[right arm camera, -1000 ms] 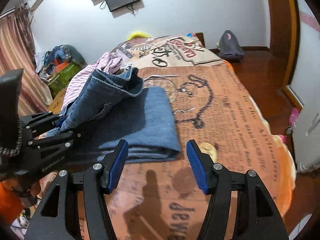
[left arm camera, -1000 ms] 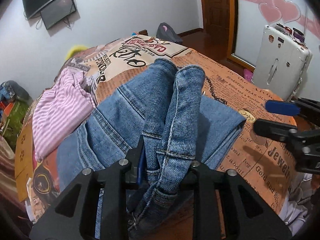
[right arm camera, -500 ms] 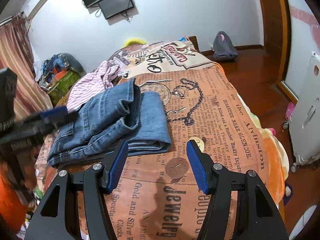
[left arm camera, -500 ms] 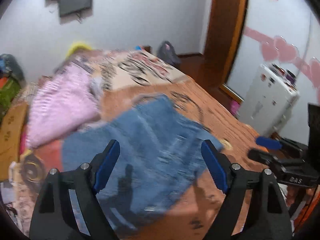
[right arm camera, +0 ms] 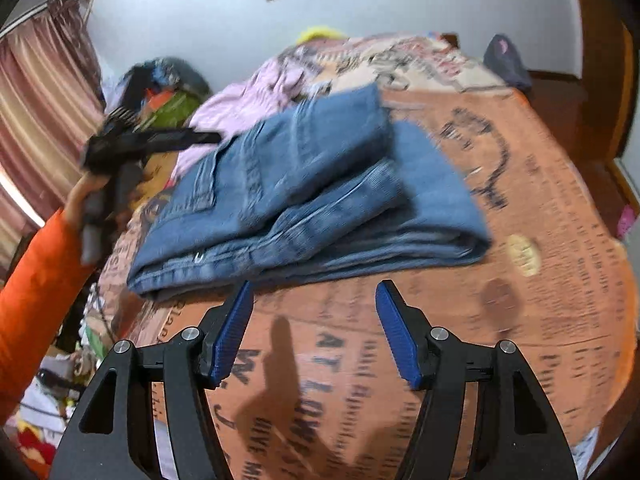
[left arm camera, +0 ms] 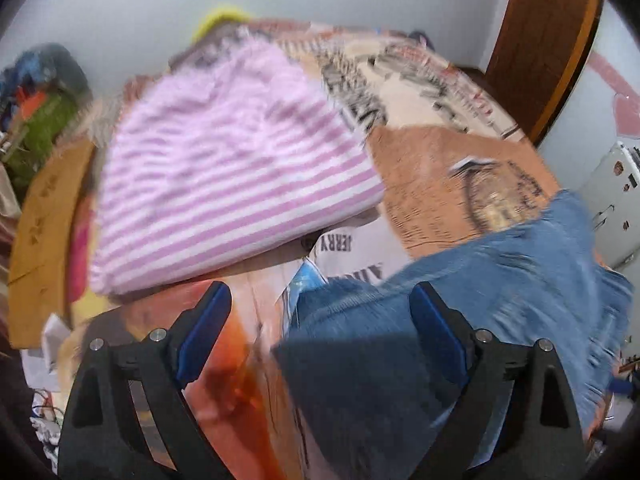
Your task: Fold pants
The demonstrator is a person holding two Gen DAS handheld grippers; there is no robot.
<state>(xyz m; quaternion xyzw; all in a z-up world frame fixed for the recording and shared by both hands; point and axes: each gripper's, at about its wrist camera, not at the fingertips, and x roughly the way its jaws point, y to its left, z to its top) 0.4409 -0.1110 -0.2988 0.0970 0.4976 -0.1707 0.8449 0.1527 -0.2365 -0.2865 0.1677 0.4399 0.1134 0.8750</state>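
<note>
The jeans (right arm camera: 304, 196) lie folded in a stack on the bed (right arm camera: 560, 280), toward its left half, with the waistband and back pocket on top and a thick folded edge facing me along the near side. My right gripper (right arm camera: 314, 332) hovers just short of that near edge with its blue fingers (right arm camera: 234, 332) spread wide and nothing between them; bare printed bedspread lies under it and stretches off to the right, as far as the rounded right edge of the bed. My left gripper (left arm camera: 320, 336) also has its fingers (left arm camera: 204, 332) spread and empty; from its view the jeans' left edge (left arm camera: 460, 320) sits partly between them, low and right, though blur hides whether anything touches. Beyond, on the far left of the bed, lies a pink striped garment (left arm camera: 224, 168), near the jeans but apart, with a strip of bedspread between. From the right view, my left hand (right arm camera: 86, 196) holds its gripper over the bed's left side.
</note>
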